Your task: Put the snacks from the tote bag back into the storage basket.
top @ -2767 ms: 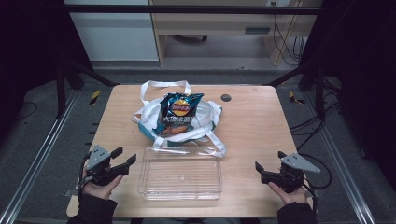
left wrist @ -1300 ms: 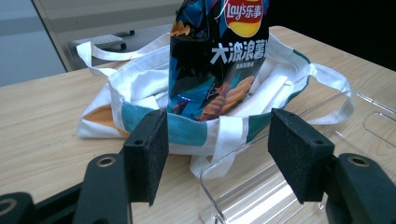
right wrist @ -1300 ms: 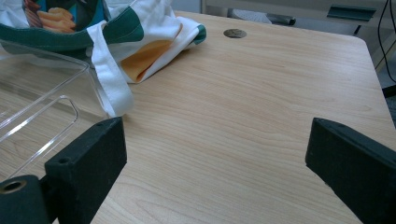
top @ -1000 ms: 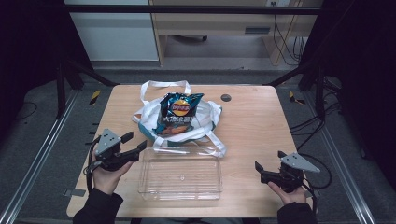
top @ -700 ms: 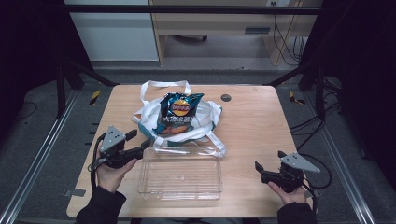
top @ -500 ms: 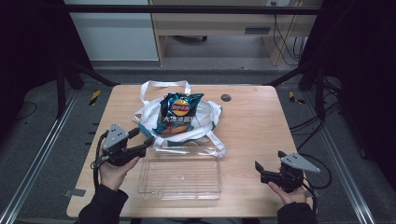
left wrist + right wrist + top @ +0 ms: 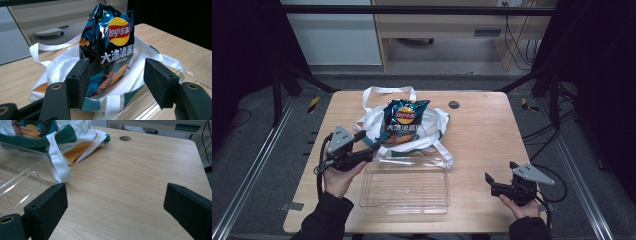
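Note:
A dark blue chip bag (image 7: 403, 121) (image 7: 110, 47) stands upright in a white cloth tote bag (image 7: 432, 131) (image 7: 62, 67) with green trim at the middle of the table. My left gripper (image 7: 367, 142) (image 7: 116, 83) is open, close to the tote's left side, its jaws aimed at the chip bag with nothing between them. A clear plastic tray (image 7: 404, 187) (image 7: 17, 182) lies in front of the tote. My right gripper (image 7: 492, 182) (image 7: 115, 212) stands open near the table's front right, over bare wood, pointing toward the tray.
A tote strap (image 7: 447, 159) (image 7: 58, 162) drapes over the tray's far right corner. A small dark round grommet (image 7: 454, 104) (image 7: 125, 138) sits in the tabletop (image 7: 482, 135) behind the tote. Black frame posts stand at both sides, with a desk and cables beyond.
My left gripper has moved from the front left edge forward and right, up to the tote's left side. The right gripper has stayed still.

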Demonstrator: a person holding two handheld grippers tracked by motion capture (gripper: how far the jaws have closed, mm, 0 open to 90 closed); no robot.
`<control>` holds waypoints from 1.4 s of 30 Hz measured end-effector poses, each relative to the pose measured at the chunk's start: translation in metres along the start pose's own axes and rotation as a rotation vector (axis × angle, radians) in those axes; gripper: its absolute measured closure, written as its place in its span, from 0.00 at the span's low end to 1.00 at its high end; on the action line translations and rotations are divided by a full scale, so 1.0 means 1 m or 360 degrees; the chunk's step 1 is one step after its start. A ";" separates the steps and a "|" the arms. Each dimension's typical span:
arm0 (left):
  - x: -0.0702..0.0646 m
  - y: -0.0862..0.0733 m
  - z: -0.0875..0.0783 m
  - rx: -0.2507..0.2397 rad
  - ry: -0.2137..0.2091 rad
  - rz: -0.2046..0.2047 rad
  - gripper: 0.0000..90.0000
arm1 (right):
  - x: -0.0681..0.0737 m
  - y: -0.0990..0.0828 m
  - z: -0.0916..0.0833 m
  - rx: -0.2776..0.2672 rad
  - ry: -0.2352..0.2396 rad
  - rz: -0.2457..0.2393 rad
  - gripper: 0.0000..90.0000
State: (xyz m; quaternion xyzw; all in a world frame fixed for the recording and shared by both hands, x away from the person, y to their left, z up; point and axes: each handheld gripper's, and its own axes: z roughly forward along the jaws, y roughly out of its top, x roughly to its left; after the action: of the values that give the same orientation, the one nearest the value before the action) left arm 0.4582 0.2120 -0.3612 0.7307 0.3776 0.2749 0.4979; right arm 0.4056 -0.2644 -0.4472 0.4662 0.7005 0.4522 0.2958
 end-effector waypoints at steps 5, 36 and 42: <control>0.000 0.003 0.004 0.0000 0.0003 -0.0002 0.42 | 0.000 0.000 0.000 0.0000 -0.0001 0.0000 0.06; 0.009 0.020 0.038 0.0052 0.0041 -0.0018 0.42 | 0.000 0.000 0.001 -0.0003 0.0003 0.0001 0.06; 0.011 0.024 0.043 0.0059 0.0054 -0.0015 0.42 | -0.001 0.000 0.001 -0.0004 0.0005 0.0002 0.06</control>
State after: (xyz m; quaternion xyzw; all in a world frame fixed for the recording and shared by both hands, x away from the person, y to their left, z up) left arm 0.5047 0.1931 -0.3538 0.7332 0.3944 0.2778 0.4792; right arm 0.4065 -0.2646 -0.4472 0.4656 0.7000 0.4540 0.2951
